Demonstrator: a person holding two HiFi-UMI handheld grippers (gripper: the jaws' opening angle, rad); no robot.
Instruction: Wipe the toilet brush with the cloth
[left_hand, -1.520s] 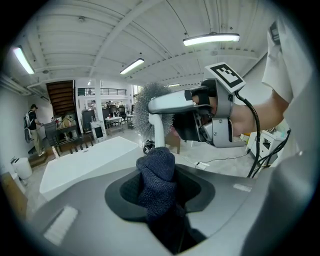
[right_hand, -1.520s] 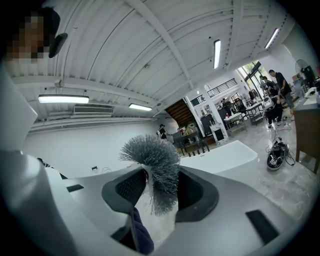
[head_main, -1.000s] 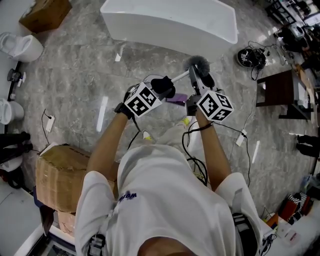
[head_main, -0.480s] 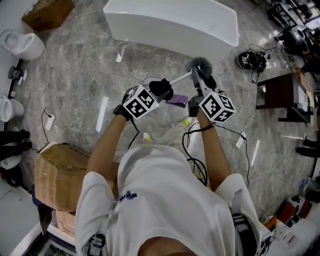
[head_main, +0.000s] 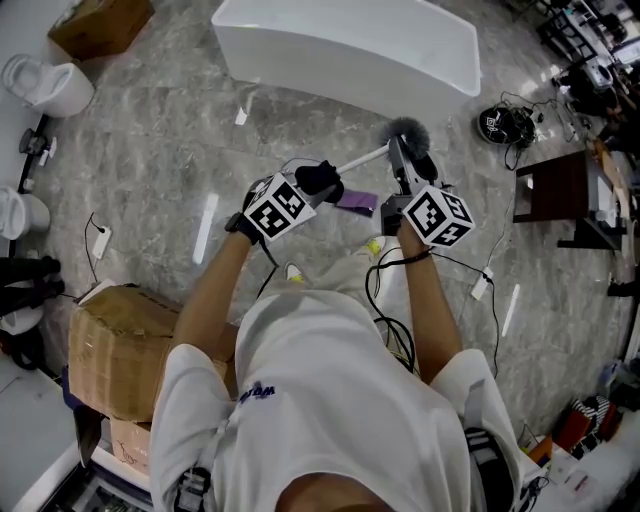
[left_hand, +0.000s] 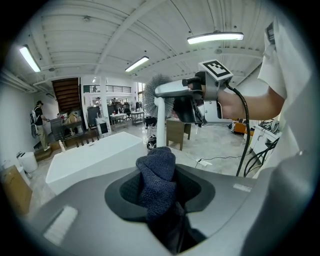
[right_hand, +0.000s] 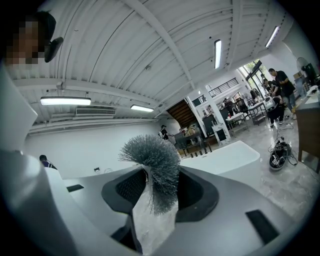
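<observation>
Hold the grey-bristled white toilet brush (right_hand: 152, 160) steady in the half-closed right gripper (head_main: 405, 162). Slide the dark knitted cloth (left_hand: 159, 172), pinched in the left gripper (head_main: 314, 185), along the handle (head_main: 362, 157).

The head view looks steeply down from above the person's shoulders onto the left gripper (head_main: 322, 182), the right gripper (head_main: 405, 160) and the floor (head_main: 150, 150). Each gripper view sits close behind its own jaws. The left faces across the room toward the right gripper. The right takes in much ceiling (right_hand: 165, 45). All three seem to share the white tub (head_main: 350, 50).
</observation>
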